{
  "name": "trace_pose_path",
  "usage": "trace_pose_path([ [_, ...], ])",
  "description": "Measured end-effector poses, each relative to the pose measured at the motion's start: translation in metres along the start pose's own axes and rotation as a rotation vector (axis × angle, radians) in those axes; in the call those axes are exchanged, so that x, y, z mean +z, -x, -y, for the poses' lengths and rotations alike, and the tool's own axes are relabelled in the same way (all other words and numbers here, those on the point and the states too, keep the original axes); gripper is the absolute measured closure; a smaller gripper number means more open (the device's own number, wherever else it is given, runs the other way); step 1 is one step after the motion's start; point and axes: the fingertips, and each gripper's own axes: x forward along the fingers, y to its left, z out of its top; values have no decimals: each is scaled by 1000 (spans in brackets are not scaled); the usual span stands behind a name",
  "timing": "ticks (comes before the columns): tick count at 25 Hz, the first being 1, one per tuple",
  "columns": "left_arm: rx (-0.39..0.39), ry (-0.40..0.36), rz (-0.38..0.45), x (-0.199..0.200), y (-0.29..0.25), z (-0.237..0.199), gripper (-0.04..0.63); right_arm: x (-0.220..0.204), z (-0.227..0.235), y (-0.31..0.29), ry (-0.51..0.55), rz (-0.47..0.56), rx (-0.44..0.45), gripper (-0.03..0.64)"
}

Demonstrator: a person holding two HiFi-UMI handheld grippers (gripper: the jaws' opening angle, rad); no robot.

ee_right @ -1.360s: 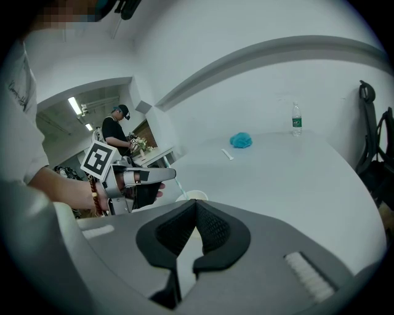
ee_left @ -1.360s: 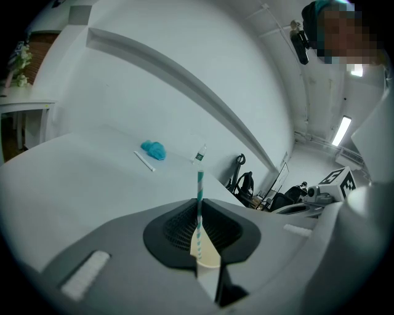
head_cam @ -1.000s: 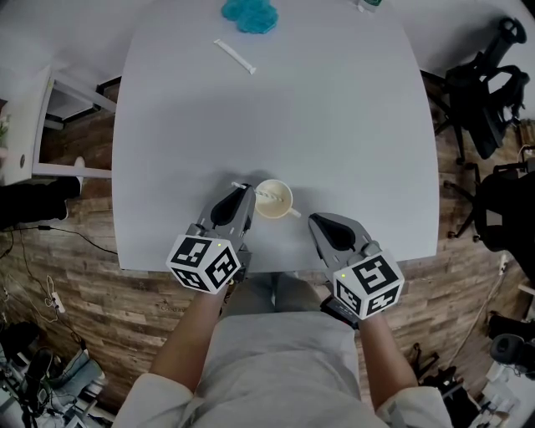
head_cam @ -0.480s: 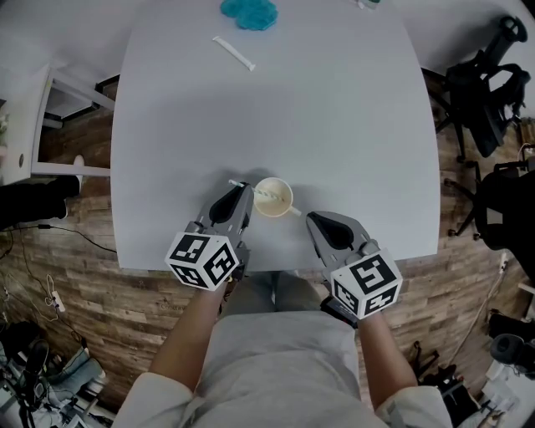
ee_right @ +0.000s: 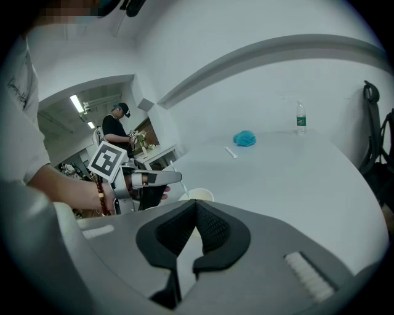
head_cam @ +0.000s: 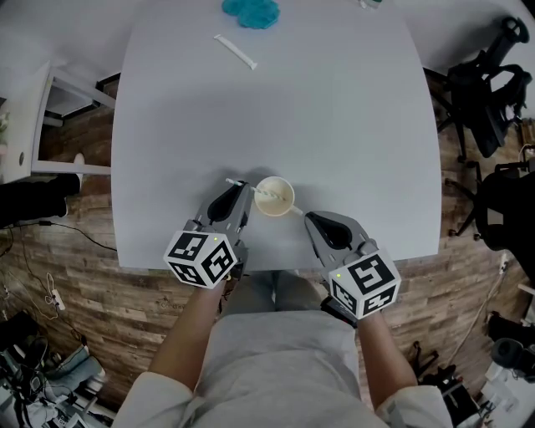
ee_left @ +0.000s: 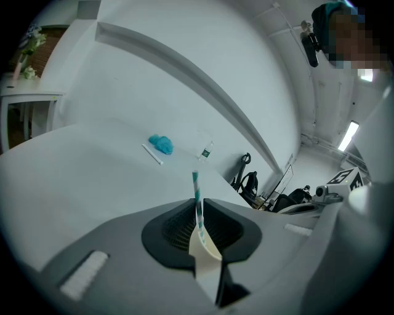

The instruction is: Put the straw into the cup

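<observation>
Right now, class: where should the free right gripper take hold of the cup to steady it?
Probably the side wall, from the right: the cup stands upright, the left gripper holds the straw at its left, and the open mouth must stay clear.

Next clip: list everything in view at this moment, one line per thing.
Table: one, pale grey, centre.
Cup: one, cream, near the table's front edge.
Striped straw: one, teal-white, gripped by left tool, slanting towards cup.
Thin white stick: one, far side of table.
Crumpled thing: one, blue, far edge.
Bottle: one, clear, green label, far edge.
Office chairs: at least two, black, right of table.
Bystander: one, dark top, background.
Left tool: one, grey, shut on striped straw.
Right tool: one, grey, shut, empty, right of cup.
</observation>
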Motion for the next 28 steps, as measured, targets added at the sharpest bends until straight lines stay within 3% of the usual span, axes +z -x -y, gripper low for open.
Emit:
trace_pose_path([
  [11, -8, -3, -17, -3, 0, 1, 502, 1, -3, -2, 10, -2, 11, 611],
  [28, 10, -25, -10, 0, 17, 0, 511, 6, -12, -1, 28, 14, 25, 611],
])
